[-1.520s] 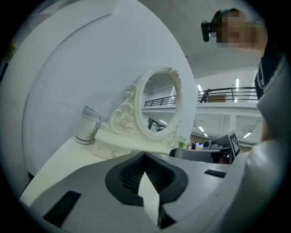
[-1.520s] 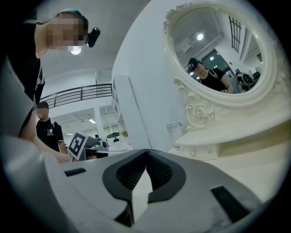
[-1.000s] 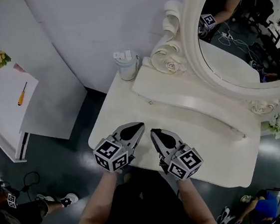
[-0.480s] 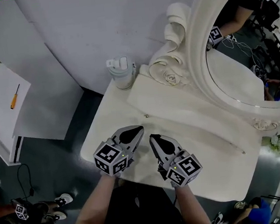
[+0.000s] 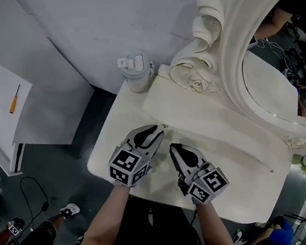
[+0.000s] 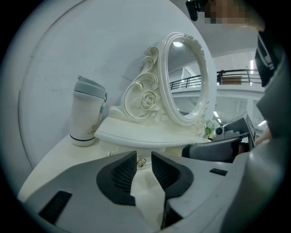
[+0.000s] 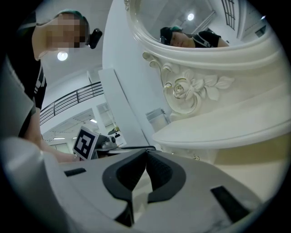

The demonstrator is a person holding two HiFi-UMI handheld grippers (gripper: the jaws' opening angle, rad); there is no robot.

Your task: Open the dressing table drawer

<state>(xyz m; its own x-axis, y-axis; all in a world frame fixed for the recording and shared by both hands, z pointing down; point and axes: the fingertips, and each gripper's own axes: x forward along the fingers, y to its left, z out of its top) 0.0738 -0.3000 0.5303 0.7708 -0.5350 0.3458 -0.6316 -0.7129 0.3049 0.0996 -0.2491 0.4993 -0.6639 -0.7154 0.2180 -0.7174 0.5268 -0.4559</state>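
near, left gripper (image 5: 157, 134) over the dressing table (image 5: 228, 154), jaws just opened partway on nothing, drawer knob (image 6: 142, 161) just beyond the tips. right gripper (image 5: 174, 146) alongside, jaws together. far left, lidded tumbler (image 5: 136, 71), contents hidden.

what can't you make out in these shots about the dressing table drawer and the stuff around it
Drawer outline: head view, shelf top overhangs its front; only a knob shows.
Shelf's far end: left gripper view, behind the right tongs.
Tumbler print: too small to read anywhere.
Mirror: cut off by head view's right edge.
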